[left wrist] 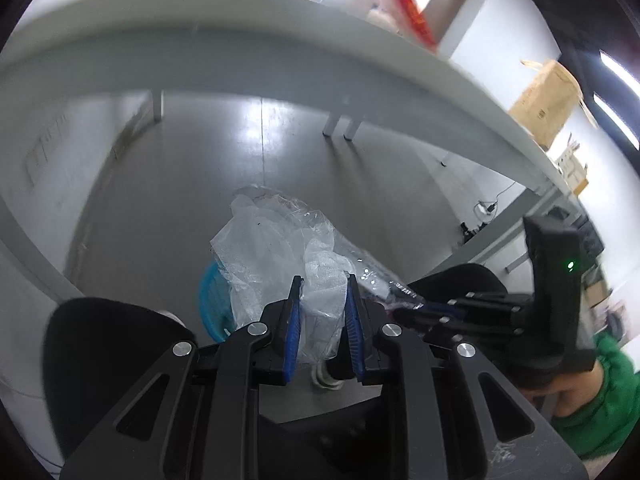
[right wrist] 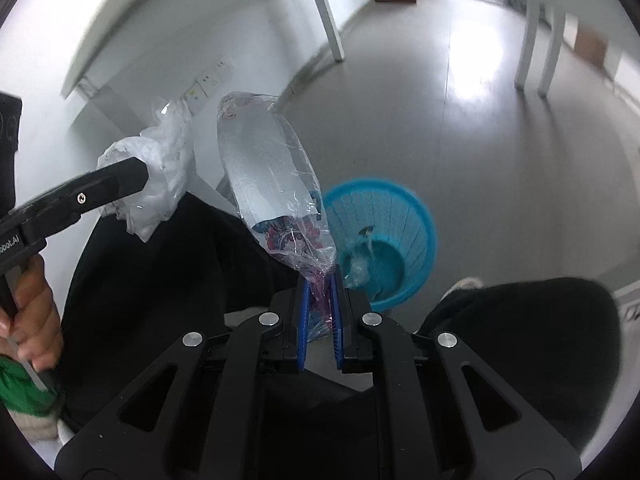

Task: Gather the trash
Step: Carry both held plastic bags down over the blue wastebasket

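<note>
My left gripper [left wrist: 322,280] is shut on a crumpled wad of white foam and clear plastic wrap [left wrist: 276,248], held above the floor; the wad also shows in the right wrist view [right wrist: 156,176] at the left gripper's tip. My right gripper [right wrist: 320,280] is shut on the bottom edge of a clear plastic bag with a pink and blue print [right wrist: 272,176], which stands up from the jaws. A blue plastic waste basket [right wrist: 400,232] stands on the floor just beyond the right gripper, with a bit of clear trash inside. Its rim [left wrist: 206,292] peeks out behind the wad in the left wrist view.
A long white table [left wrist: 280,40] with cardboard boxes [left wrist: 544,100] spans above. White table legs [right wrist: 332,20] stand on the grey floor. The person's black-trousered knees [right wrist: 520,340] flank the grippers. The right gripper's body [left wrist: 552,288] is at the right of the left wrist view.
</note>
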`<state>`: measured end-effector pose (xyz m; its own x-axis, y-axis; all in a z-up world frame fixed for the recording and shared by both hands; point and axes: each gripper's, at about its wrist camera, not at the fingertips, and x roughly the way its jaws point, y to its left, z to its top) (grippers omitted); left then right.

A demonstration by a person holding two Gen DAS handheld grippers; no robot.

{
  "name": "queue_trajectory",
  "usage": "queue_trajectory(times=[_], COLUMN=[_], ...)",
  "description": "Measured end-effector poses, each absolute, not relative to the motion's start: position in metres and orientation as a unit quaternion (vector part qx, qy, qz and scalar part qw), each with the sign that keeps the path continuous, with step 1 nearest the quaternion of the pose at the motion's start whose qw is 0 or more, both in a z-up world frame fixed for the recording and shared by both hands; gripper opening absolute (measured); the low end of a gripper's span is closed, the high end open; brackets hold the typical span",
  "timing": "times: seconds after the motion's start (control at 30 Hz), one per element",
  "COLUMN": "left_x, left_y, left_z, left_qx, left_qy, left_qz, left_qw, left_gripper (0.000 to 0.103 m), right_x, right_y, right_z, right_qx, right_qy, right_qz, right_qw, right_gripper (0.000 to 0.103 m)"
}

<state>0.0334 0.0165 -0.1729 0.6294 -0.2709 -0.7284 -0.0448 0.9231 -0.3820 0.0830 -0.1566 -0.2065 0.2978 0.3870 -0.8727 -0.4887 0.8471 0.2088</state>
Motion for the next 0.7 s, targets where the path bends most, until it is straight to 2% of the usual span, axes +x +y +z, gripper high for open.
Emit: queue_trajectory(times=[0.37, 0.7], left_x=[0.090, 0.122], left_y=[0.032, 0.040], left_z=[-0.237, -0.272], left_qx=[-0.259, -0.262], left_qy=[0.485, 0.513], left_qz=[-0.038, -0.013], left_qw=[0.835, 0.818], left_gripper=[0.019, 0.019], right_x=[0.129, 0.168], right_y=[-0.147, -0.138], right_z=[-0.268, -0.319], right_qx=[-0.050, -0.056], right_qy=[0.584, 0.623], right_qz=[0.214, 0.176], right_qw=[0.781, 0.760], right_gripper=[0.009, 0.009])
